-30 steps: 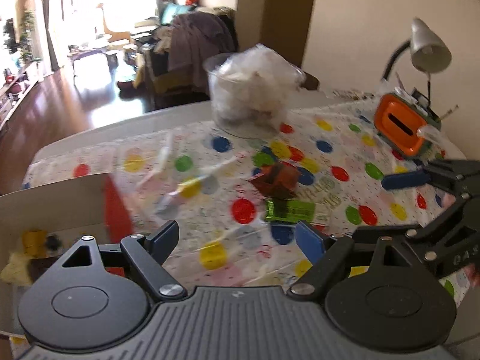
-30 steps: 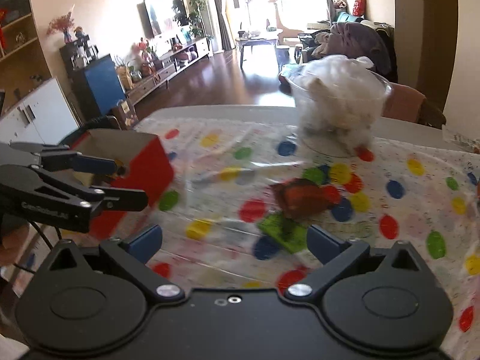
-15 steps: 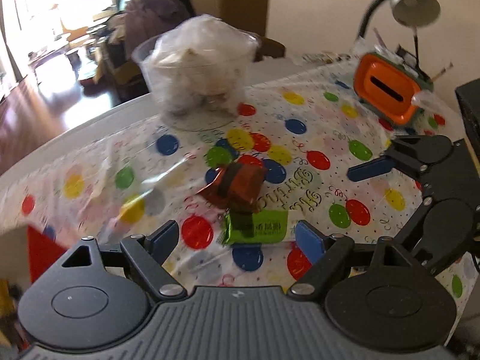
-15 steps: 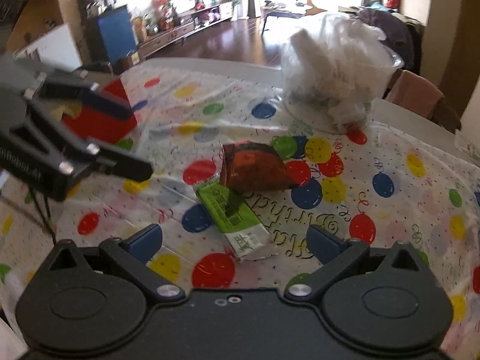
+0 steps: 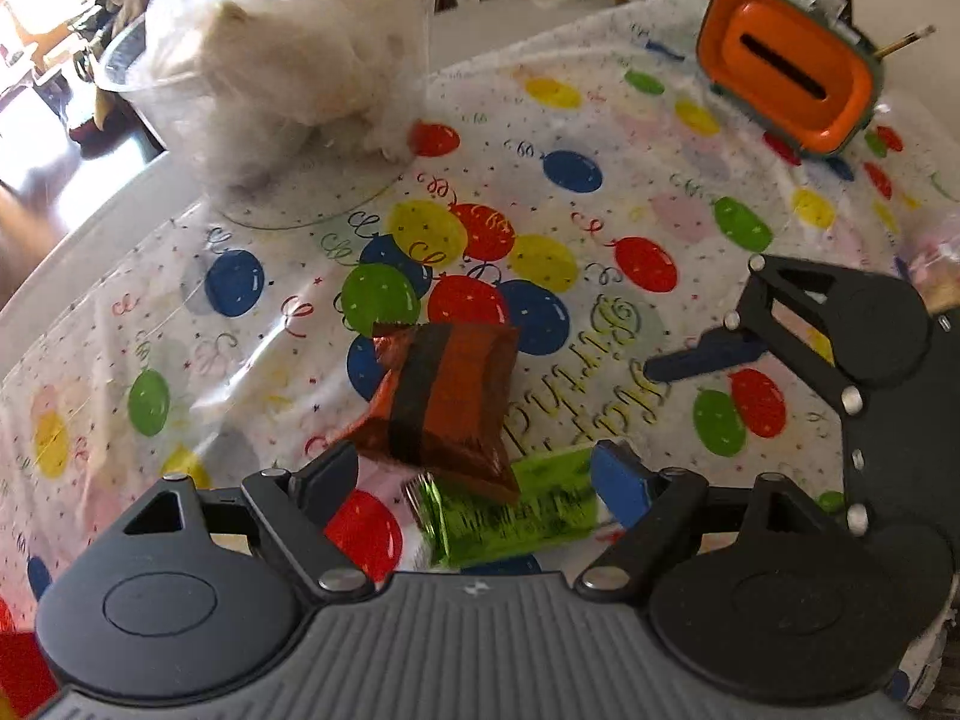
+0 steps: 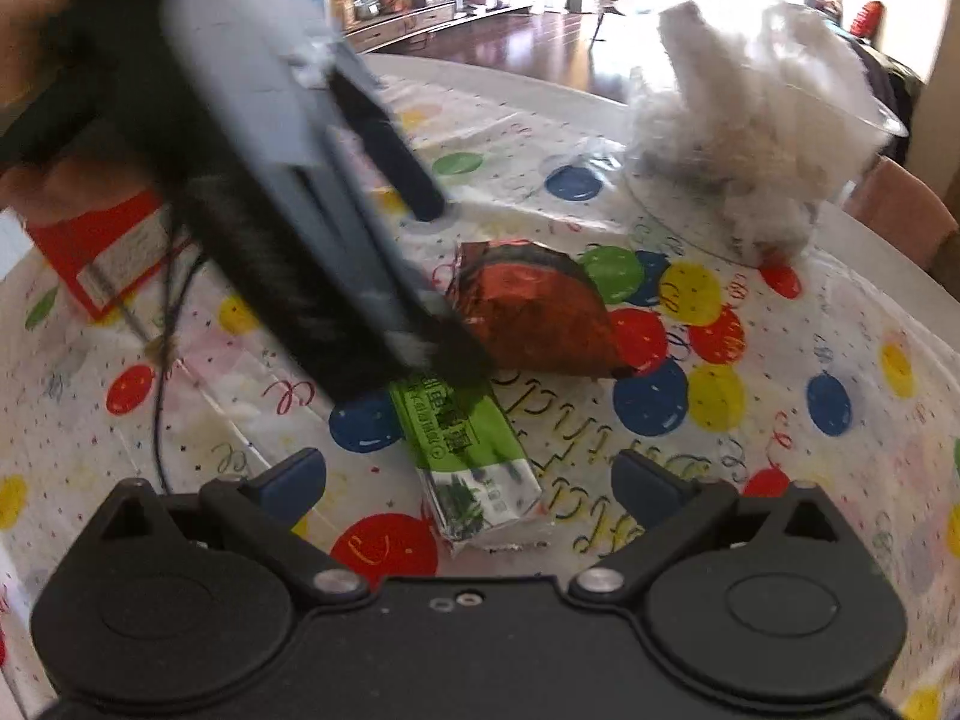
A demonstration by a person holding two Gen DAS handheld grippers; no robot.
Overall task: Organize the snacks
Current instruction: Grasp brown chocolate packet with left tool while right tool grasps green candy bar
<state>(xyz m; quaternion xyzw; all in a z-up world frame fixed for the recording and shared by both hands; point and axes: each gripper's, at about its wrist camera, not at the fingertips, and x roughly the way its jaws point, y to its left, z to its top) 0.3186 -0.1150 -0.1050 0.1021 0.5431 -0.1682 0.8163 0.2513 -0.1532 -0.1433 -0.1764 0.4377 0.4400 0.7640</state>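
A red-brown foil snack packet (image 5: 444, 402) lies on the balloon-print tablecloth, partly over a green snack bar (image 5: 510, 516). My left gripper (image 5: 474, 474) is open, low over both, its fingers either side of them. In the right wrist view the red-brown packet (image 6: 534, 312) and green bar (image 6: 474, 450) lie ahead. My right gripper (image 6: 468, 480) is open with the green bar's near end between its fingers. The left gripper's body (image 6: 288, 180) reaches down over the bar's far end.
A clear plastic tub of white wrapped items (image 5: 276, 66) stands at the back. An orange holder (image 5: 786, 66) is at the far right. A red cardboard box (image 6: 102, 252) sits at the table's left side. The right gripper (image 5: 840, 360) shows beside the snacks.
Both grippers have come in closer and lower over the two snacks. The left gripper swung right, away from the red box, and now blocks part of the right wrist view.
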